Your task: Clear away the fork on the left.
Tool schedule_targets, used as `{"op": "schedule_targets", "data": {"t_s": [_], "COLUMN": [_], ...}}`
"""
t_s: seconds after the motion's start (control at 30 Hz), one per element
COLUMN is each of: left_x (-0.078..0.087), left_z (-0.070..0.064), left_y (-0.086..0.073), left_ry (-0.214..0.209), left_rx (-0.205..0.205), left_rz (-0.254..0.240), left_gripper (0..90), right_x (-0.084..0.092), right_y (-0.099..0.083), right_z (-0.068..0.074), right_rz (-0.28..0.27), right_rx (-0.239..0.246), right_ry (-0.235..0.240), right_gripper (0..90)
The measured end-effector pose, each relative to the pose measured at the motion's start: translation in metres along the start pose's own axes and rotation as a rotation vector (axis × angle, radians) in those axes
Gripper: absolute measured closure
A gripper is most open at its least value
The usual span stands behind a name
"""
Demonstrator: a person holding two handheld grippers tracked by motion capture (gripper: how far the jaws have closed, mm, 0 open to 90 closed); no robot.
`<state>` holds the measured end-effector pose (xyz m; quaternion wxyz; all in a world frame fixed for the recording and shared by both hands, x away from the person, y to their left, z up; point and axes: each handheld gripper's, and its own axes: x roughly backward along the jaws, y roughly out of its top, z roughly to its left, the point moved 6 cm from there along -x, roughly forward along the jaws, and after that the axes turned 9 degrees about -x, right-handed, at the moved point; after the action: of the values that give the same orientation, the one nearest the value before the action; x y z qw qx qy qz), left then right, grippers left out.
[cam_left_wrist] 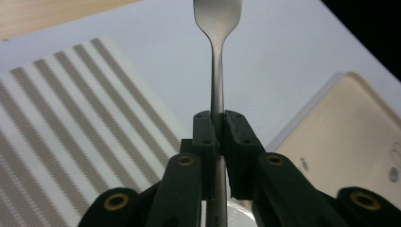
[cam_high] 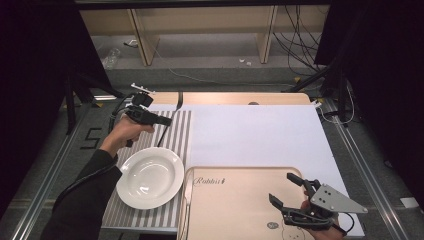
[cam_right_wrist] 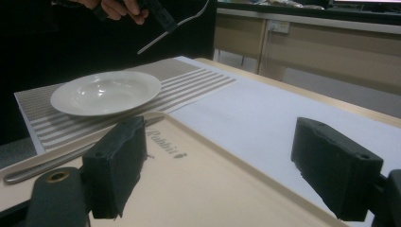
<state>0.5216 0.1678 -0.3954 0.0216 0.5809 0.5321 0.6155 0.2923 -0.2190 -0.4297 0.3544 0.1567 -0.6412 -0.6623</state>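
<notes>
Presently, the left tool (cam_high: pixel 162 120) is raised above the striped grey-and-white placemat (cam_high: pixel 180 130), its jaws closed tight on the handle of a slim silver metal fork (cam_left_wrist: pixel 217 71). In the left gripper view the handle is pinched between the two black pads, with the fork's head projecting well beyond them. The grip sits partway along a narrow, smooth handle; in the inspector's judgement the fork could pivot or slide in the pads if the hand swings or tilts quickly, and a drop would land it on the round white ceramic plate (cam_high: pixel 150 177) or the placemat below.

The likely placement is beside the plate. A steep descent risks the prongs catching the placemat or knocking the plate's rim.

The right tool (cam_high: pixel 287 192) hovers over the near right part of the beige plastic tray (cam_high: pixel 235 210) with its jaws standing wide apart and nothing between them. A second long silver utensil (cam_right_wrist: pixel 47 165) lies along the tray's left edge, next to the plate; a careless pass could disturb it. The white tabletop (cam_high: pixel 260 135) carries all items.
</notes>
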Motion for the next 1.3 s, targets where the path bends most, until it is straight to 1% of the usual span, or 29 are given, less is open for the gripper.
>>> {"op": "schedule_targets", "data": {"t_s": [0.03, 0.1, 0.13, 0.2, 0.23, 0.33, 0.43, 0.47, 0.53, 0.6, 0.7, 0.73, 0.77, 0.8, 0.87, 0.93, 1.0, 1.03, 1.07, 1.13, 1.23, 1.3], "left_x": [0.000, 0.000, 0.000, -0.001, -0.001, -0.002, -0.004, -0.005, -0.005, -0.006, -0.008, -0.008, -0.009, -0.011, -0.014, -0.018, -0.022, -0.024, -0.026, -0.028, -0.033, -0.036], "left_z": [-0.004, -0.013, -0.016, -0.023, -0.028, -0.039, -0.049, -0.053, -0.057, -0.063, -0.071, -0.073, -0.077, -0.080, -0.086, -0.094, -0.099, -0.102, -0.105, -0.110, -0.118, -0.122], "left_y": [-0.001, -0.002, -0.003, -0.006, -0.008, -0.013, -0.019, -0.022, -0.025, -0.028, -0.036, -0.038, -0.040, -0.042, -0.045, -0.049, -0.051, -0.053, -0.055, -0.060, -0.069, -0.074], "left_ry": [-0.013, -0.047, -0.056, -0.049, -0.070, -0.111, -0.140, -0.160, -0.176, -0.194, -0.212, -0.216, -0.228, -0.238, -0.238, -0.254, -0.251, -0.258, -0.259, -0.274, -0.267, -0.274], "left_rx": [-0.001, 0.012, 0.013, 0.006, 0.014, 0.030, 0.032, 0.031, 0.035, 0.040, 0.037, 0.030, 0.032, 0.031, 0.020, 0.014, 0.009, 0.005, 0.010, 0.015, 0.016, 0.022], "left_rz": [-0.013, -0.049, -0.058, -0.074, -0.094, -0.141, -0.163, -0.170, -0.190, -0.199, -0.199, -0.200, -0.202, -0.196, -0.178, -0.161, -0.147, -0.136, -0.134, -0.124, -0.098, -0.087], "left_gripper": [83.6, 83.6, 83.6, 83.6, 83.6, 83.6, 83.6, 83.6, 83.6, 83.6, 83.6, 83.6, 83.6, 83.6, 83.6, 83.6, 83.6, 83.6, 83.6, 83.6, 83.6, 83.6], "right_x": [0.000, 0.000, 0.000, 0.000, 0.000, 0.001, 0.000, 0.000, 0.000, 0.000, 0.000, 0.000, 0.000, 0.000, 0.000, 0.000, 0.000, 0.001, 0.001, 0.001, 0.001, 0.002], "right_y": [0.000, 0.000, 0.000, 0.000, 0.000, 0.000, 0.000, 0.000, 0.000, 0.000, 0.000, 0.000, 0.000, 0.000, 0.000, 0.000, 0.000, 0.000, 0.000, 0.000, 0.000, 0.000], "right_z": [0.000, 0.000, 0.000, 0.000, 0.000, 0.001, 0.000, 0.000, 0.001, 0.001, 0.001, 0.000, 0.000, 0.000, 0.000, 0.000, 0.000, 0.000, 0.000, 0.000, 0.000, -0.001], "right_rz": [-0.001, 0.001, -0.001, 0.001, -0.001, -0.002, 0.000, 0.000, 0.001, 0.002, 0.003, 0.002, 0.002, 0.002, 0.000, 0.001, -0.002, -0.002, -0.002, -0.002, -0.004, 0.007], "right_rx": [0.000, 0.002, 0.000, 0.003, 0.000, 0.001, 0.001, 0.002, 0.002, 0.002, 0.003, 0.001, 0.003, 0.002, 0.002, 0.002, 0.001, 0.001, -0.001, -0.006, -0.004, 0.000], "right_ry": [0.000, 0.000, 0.000, -0.001, 0.000, 0.000, -0.001, -0.001, -0.001, -0.002, -0.002, -0.002, -0.003, -0.004, -0.002, -0.002, -0.001, -0.002, -0.001, -0.003, -0.003, -0.010], "right_gripper": [19.7, 19.7, 19.7, 19.7, 19.6, 19.7, 19.7, 19.7, 19.7, 19.7, 19.7, 19.7, 19.7, 19.7, 19.7, 19.7, 19.7, 19.7, 19.7, 19.7, 19.8, 19.8]}}
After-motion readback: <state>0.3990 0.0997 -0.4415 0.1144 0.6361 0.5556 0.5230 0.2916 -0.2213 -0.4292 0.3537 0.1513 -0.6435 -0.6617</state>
